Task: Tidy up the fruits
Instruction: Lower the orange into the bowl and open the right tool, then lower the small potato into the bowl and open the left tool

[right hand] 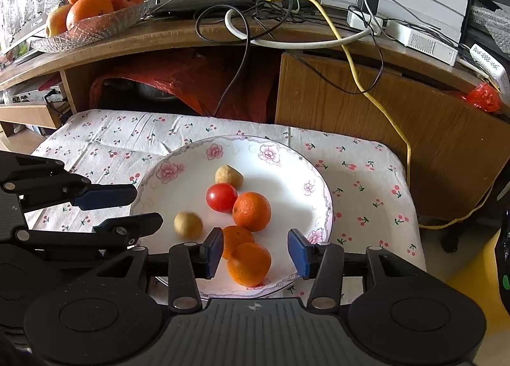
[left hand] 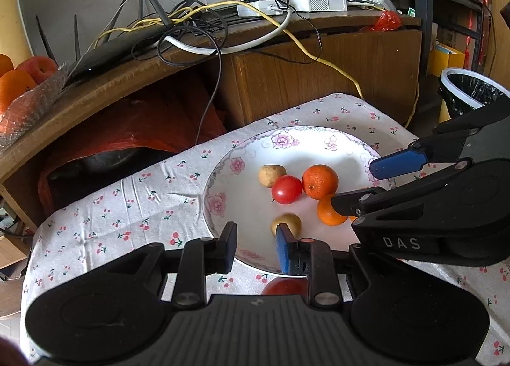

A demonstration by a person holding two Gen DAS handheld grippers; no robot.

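A flowered white plate (right hand: 178, 162) (left hand: 223, 174) sits on a cherry-print cloth. It holds a red tomato (right hand: 221, 197) (left hand: 287, 189), three oranges (right hand: 251, 211) (left hand: 319, 181) and two small brown fruits (right hand: 229, 176) (right hand: 188, 224). My right gripper (right hand: 255, 251) is open over the plate's near side, and the nearest orange (right hand: 248, 264) lies between its fingers with gaps on both sides. My left gripper (left hand: 256, 248) (right hand: 143, 208) is open and empty at the plate's left rim, close to a brown fruit (left hand: 287, 224). A red fruit (left hand: 283, 286) shows partly under the left gripper, off the plate.
A wooden desk (right hand: 334, 95) stands right behind the small clothed table. On it are a glass bowl (right hand: 92, 28) of oranges and apples, a router and tangled cables (right hand: 255, 15). A red bag (right hand: 197, 85) fills the space below. A lined bin (left hand: 471, 91) stands at the right.
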